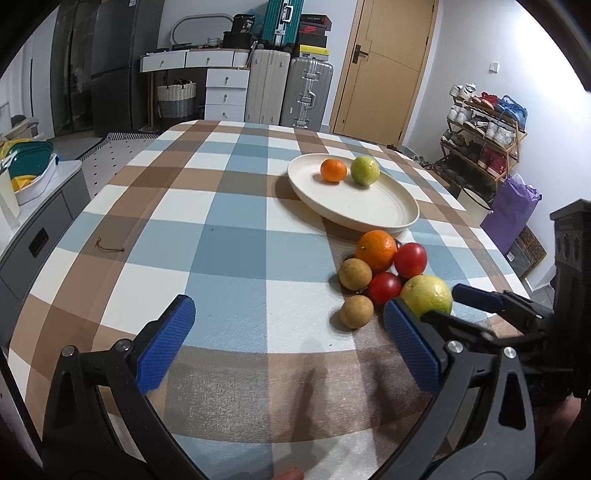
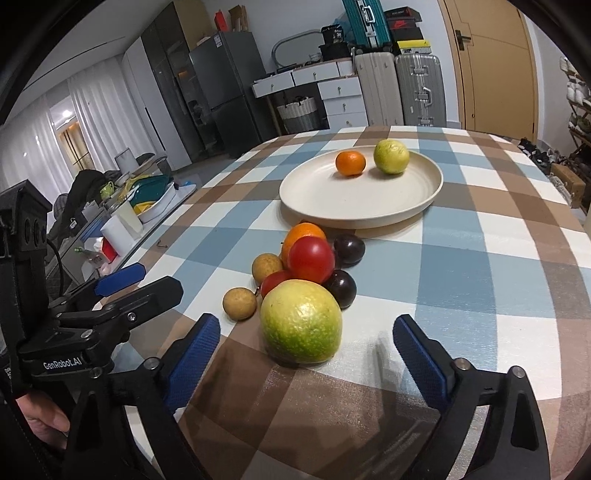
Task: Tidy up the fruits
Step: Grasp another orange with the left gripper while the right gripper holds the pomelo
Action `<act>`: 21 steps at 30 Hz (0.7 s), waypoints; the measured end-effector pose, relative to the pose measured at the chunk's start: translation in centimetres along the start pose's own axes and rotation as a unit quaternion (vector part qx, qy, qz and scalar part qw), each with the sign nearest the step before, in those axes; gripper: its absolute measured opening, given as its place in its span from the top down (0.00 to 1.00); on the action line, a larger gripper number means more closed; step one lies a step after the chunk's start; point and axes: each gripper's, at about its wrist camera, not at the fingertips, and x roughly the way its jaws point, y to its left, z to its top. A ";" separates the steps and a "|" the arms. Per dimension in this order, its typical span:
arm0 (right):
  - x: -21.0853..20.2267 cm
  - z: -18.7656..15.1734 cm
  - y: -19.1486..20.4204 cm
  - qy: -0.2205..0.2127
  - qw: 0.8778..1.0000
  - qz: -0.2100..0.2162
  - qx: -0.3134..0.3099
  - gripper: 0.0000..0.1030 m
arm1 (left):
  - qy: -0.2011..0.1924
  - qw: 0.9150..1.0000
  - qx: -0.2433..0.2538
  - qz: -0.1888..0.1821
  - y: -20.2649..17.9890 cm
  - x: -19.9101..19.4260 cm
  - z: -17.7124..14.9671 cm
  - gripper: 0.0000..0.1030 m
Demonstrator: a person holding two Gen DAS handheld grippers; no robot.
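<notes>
Sitting between the open right tool pads, untouched: green-yellow fruit.

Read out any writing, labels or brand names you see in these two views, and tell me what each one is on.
"GenRobot.AI": white lettering on the black body of the left gripper, seen in the right wrist view.
Shoe boxes stacked above the suitcases carry a logo and print, too small to read.
Black box beside them: label blurred, unreadable.
</notes>
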 end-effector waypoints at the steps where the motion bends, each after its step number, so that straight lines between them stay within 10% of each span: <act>1: 0.3 0.1 0.0 0.006 1.000 0.001 0.001 0.21 | 0.000 1.000 -0.002 0.000 0.2 0.0 -0.1 0.01; 7: 1.6 0.0 -0.3 0.039 0.999 0.015 0.014 0.51 | 0.005 1.000 -0.012 0.003 1.0 0.4 -0.4 0.01; 21: -0.4 -0.8 -2.0 0.003 0.998 0.039 0.052 0.52 | 0.010 1.000 -0.011 0.004 1.5 0.7 -0.1 0.01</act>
